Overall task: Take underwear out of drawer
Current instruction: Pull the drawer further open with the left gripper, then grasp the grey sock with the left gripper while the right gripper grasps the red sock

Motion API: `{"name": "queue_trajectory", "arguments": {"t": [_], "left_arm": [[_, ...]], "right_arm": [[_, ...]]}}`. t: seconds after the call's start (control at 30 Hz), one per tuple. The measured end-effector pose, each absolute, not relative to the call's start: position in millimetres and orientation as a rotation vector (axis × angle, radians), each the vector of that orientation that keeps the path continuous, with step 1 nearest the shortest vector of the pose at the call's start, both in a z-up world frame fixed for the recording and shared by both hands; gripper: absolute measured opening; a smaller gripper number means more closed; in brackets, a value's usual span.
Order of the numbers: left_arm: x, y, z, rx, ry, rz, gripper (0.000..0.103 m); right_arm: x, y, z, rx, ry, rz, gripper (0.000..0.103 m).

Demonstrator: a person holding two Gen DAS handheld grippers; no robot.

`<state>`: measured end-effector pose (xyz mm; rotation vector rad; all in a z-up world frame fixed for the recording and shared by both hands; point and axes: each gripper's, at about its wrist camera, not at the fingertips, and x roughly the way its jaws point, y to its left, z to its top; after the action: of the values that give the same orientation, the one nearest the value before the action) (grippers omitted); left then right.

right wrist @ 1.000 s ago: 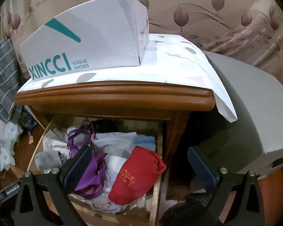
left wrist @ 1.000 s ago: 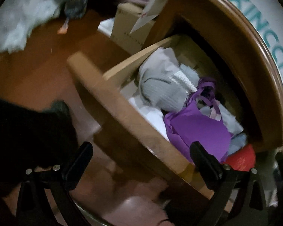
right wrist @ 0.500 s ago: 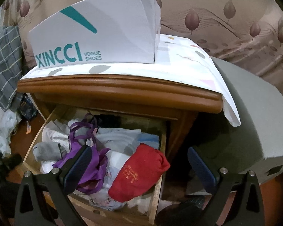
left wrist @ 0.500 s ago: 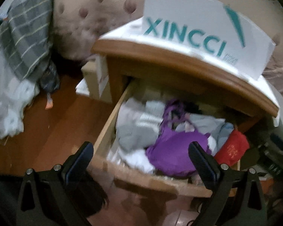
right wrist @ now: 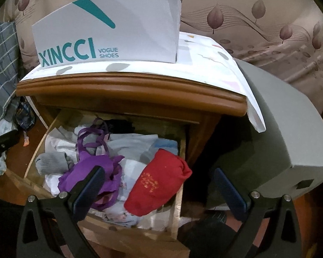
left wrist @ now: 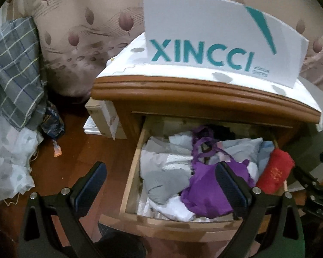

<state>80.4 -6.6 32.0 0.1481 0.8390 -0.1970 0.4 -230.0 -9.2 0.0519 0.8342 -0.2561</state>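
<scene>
In the left wrist view, a plaid cloth [left wrist: 15, 71] hung at 9 o'clock over a pale floral fabric [left wrist: 8, 161], with the wood floor [left wrist: 75, 142] between them and the nightstand [left wrist: 204, 95]. A white shoebox [left wrist: 221, 40] stood on the nightstand's top at 12 o'clock. Below it the drawer [left wrist: 131, 176] stood pulled out, heaped with clothes: a grey sock [left wrist: 168, 182] toward 6 o'clock, purple underwear [left wrist: 206, 191] just right of it, and a red garment [left wrist: 275, 172] at 4 o'clock against the drawer's right wall. The left gripper [left wrist: 159, 189] hung over the drawer's front with its fingers spread wide, holding nothing; its right finger [left wrist: 232, 185] overlapped the purple underwear in the view, contact unclear.

In the right wrist view, the shoebox [right wrist: 109, 28] sat at 11 o'clock, the drawer [right wrist: 176, 204] below centre. The purple underwear [right wrist: 92, 169] lay at 7 o'clock, the red garment [right wrist: 159, 182] at 6 o'clock, a grey mattress [right wrist: 290, 133] at 3 o'clock. The right gripper [right wrist: 159, 189] was also wide apart and empty, above the drawer's front right corner.
</scene>
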Motion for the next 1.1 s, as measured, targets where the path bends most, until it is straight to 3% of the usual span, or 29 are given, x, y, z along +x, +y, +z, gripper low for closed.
{"name": "queue_trajectory", "arguments": {"t": [0.37, 0.57, 1.1], "left_arm": [[105, 27, 6, 0.054, 0.947, -0.102, 0.101], [109, 34, 9, 0.058, 0.922, -0.078, 0.100], [122, 61, 8, -0.002, 0.955, -0.052, 0.100]], "right_arm": [[2, -223, -20, -0.021, 0.891, -0.237, 0.103], [14, -235, -40, 0.003, 0.991, -0.186, 0.098], [70, -249, -85, 0.063, 1.210, -0.331, 0.098]]}}
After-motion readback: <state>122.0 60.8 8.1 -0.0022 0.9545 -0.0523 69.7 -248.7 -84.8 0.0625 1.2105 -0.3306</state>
